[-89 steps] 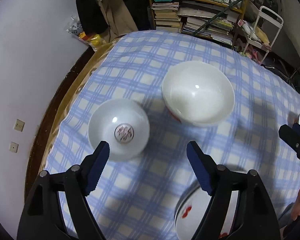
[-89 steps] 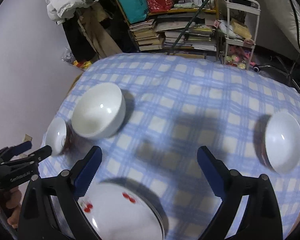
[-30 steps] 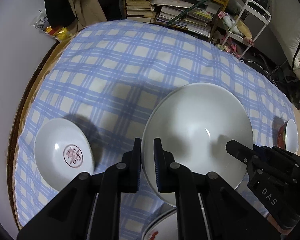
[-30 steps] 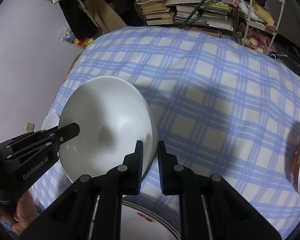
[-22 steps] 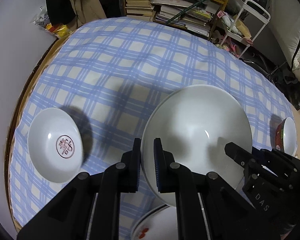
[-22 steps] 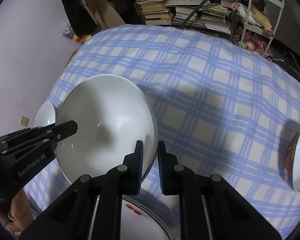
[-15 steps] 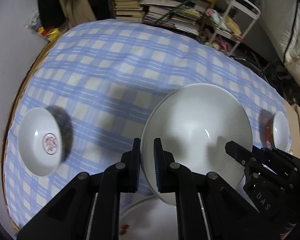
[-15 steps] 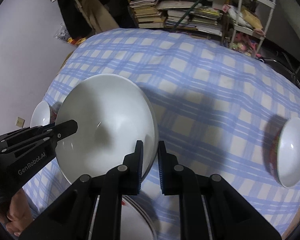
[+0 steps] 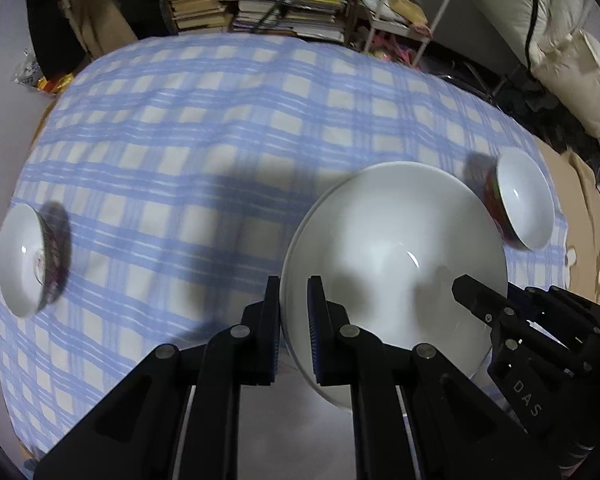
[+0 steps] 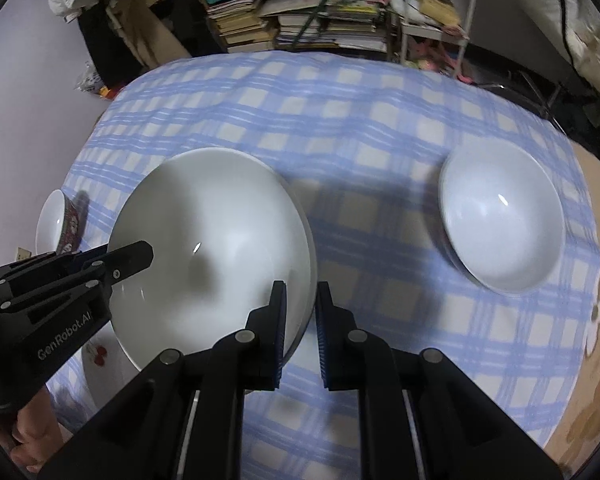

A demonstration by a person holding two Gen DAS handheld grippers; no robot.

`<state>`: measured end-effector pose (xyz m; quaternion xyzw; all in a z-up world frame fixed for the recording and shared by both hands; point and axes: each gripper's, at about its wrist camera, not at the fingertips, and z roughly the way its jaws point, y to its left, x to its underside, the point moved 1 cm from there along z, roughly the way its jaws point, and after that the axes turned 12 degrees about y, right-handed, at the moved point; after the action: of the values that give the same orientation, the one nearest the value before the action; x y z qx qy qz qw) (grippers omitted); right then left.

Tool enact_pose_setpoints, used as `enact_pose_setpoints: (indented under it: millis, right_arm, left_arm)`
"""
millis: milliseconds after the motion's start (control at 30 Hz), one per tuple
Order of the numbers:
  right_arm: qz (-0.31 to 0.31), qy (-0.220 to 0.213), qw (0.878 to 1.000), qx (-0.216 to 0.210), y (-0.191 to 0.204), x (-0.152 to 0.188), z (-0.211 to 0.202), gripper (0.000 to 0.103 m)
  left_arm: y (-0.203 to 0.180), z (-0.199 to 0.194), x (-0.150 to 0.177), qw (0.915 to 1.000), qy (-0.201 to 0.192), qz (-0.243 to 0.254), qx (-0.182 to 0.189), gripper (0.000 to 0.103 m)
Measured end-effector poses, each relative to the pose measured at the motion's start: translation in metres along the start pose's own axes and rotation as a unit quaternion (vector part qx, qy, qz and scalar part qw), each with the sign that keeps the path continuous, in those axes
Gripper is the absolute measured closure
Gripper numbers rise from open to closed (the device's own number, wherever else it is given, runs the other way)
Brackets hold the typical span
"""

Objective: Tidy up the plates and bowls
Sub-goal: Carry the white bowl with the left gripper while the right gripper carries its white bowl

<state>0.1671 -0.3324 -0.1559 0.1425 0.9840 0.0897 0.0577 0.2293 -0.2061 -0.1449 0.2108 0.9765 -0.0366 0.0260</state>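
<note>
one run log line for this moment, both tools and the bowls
left tool: shut on large white bowl rim | right tool: shut on opposite rim | bowl: held above checked tablecloth | two small bowls: on cloth

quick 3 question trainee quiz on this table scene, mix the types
1. True or false: the big bowl is gripped on opposite rims by the left tool and the right tool.
2. How many other bowls stand on the cloth?
3. The plate below the big bowl bears: A) red marks B) a blue rim C) nothing.

Key: 1 true; 2 two, left bowl and right bowl; 3 A.
</note>
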Motion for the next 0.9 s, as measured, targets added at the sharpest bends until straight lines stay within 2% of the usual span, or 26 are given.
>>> enact_pose_setpoints:
  millis: [200, 300, 433, 800, 900]
  right_arm:
    - [0.008, 0.015, 1.0, 0.018, -0.023, 0.021, 0.003, 0.088]
    - [0.014, 0.024, 0.999, 0.017, -0.032, 0.03, 0.002, 0.088]
    - [0.015, 0.033, 0.999, 0.016, -0.039, 0.039, 0.004, 0.088]
    - [0.015, 0.037, 0.999, 0.018, -0.043, 0.058, 0.006, 0.088]
    - [0.015, 0.03, 0.999, 0.002, -0.047, 0.058, 0.007, 0.088]
  left_arm:
    - [-0.029, 0.017, 0.021, 0.9995, 0.02, 0.022, -0.005, 0.091]
    - [-0.041, 0.019, 0.032, 0.9991, 0.017, 0.037, -0.014, 0.091]
    - [-0.044, 0.026, 0.04, 0.9992, 0.029, 0.028, -0.004, 0.091]
    - [-0.051, 0.025, 0.052, 0.9988, 0.033, 0.035, -0.009, 0.091]
    - [-0.05, 0.028, 0.055, 0.9989, 0.035, 0.029, -0.012, 0.091]
